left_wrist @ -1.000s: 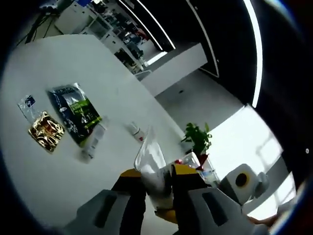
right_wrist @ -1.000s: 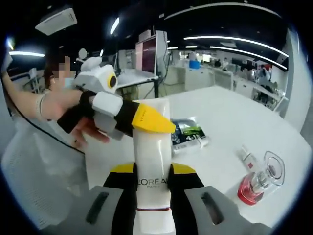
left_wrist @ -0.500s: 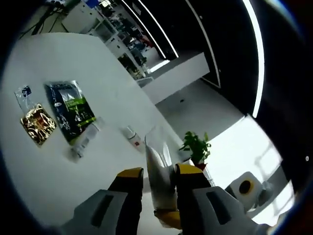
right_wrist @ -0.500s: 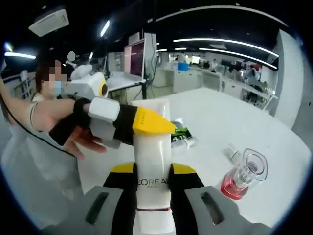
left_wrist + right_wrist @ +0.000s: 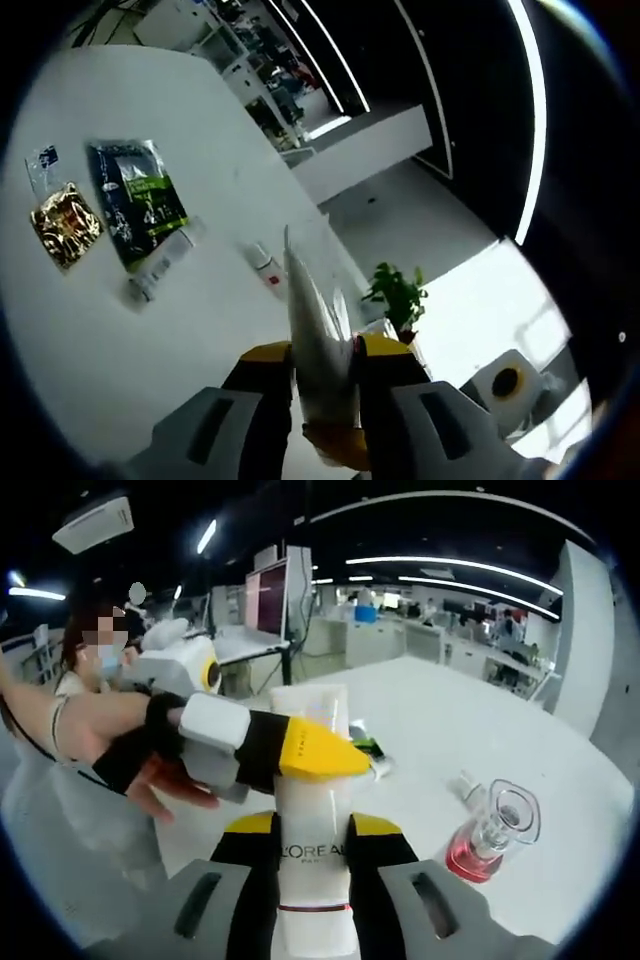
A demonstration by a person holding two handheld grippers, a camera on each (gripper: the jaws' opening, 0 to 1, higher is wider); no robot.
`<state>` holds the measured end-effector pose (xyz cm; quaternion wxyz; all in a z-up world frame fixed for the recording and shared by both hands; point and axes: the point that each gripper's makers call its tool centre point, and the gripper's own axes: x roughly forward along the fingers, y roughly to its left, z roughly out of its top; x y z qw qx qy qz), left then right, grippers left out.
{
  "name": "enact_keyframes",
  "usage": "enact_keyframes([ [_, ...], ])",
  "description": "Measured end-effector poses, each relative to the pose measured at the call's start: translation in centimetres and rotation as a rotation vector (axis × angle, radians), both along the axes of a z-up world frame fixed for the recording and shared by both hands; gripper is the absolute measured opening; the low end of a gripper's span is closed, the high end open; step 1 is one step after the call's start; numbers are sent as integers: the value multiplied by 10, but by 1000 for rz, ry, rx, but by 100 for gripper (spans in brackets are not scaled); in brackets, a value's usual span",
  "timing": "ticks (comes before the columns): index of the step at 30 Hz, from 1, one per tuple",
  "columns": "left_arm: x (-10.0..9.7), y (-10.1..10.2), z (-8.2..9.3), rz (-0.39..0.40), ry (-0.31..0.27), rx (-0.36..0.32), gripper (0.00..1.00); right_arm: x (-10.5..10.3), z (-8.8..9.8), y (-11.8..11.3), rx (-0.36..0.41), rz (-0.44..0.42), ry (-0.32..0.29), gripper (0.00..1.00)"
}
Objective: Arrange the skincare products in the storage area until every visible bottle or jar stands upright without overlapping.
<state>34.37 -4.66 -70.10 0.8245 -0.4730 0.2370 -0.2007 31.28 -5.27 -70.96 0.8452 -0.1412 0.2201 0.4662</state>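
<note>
Both your grippers are clamped on the tube [image 5: 311, 810]: right gripper [image 5: 312, 852] at its lower body, left gripper [image 5: 300, 762] pinching higher up, from your left. It's off the table [image 5: 520, 730], long axis running straight ahead along your right jaws.

1. The right gripper [image 5: 312, 832] has its yellow-tipped jaws clamped on a white L'Oreal tube [image 5: 312, 830], held upright and up off the white table [image 5: 450, 720].
2. From the left, the left gripper [image 5: 322, 762] pinches the tube's upper part, a person's hand [image 5: 130, 755] behind it.
3. A green sachet [image 5: 368, 747] lies just behind the tube.
4. Right of that stands a pink glass bottle [image 5: 485, 845], a small vial [image 5: 467, 786] lying near it.
</note>
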Motion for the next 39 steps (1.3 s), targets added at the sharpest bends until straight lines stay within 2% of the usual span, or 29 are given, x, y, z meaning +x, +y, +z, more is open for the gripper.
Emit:
enact_keyframes([
  [1, 0, -1, -1, 5, 13, -17, 17, 0, -1, -1, -6, -4, 1, 25],
  [6, 1, -8, -4, -34, -20, 22, 17, -1, -4, -8, -6, -26, 8, 25],
  [11, 2, -8, -10, -35, -9, 7, 16, 0, -8, -8, -7, -35, 23, 27],
  [18, 4, -7, -7, -57, -65, 31, 11, 2, -10, -3, 19, -47, 31, 30],
  [23, 5, -9, -8, -70, -88, 50, 9, 1, -12, -4, -1, -36, -1, 31],
  [25, 5, -8, -10, -67, -94, 78, 9, -1, -17, -5, -67, 11, -35, 31],
  [34, 10, 6, -15, -83, -162, 220, 9, -5, -24, -6, -85, 36, -11, 33],
  [36, 11, 7, -16, -105, -202, 313, 9, -6, -24, -6, -83, 40, -3, 32],
  [37, 9, 5, -18, -141, -225, 377, 9, -7, -25, -6, -88, 45, 7, 33],
  [39, 8, 2, -20, -168, -257, 445, 9, -9, -28, -5, -104, 59, 13, 32],
])
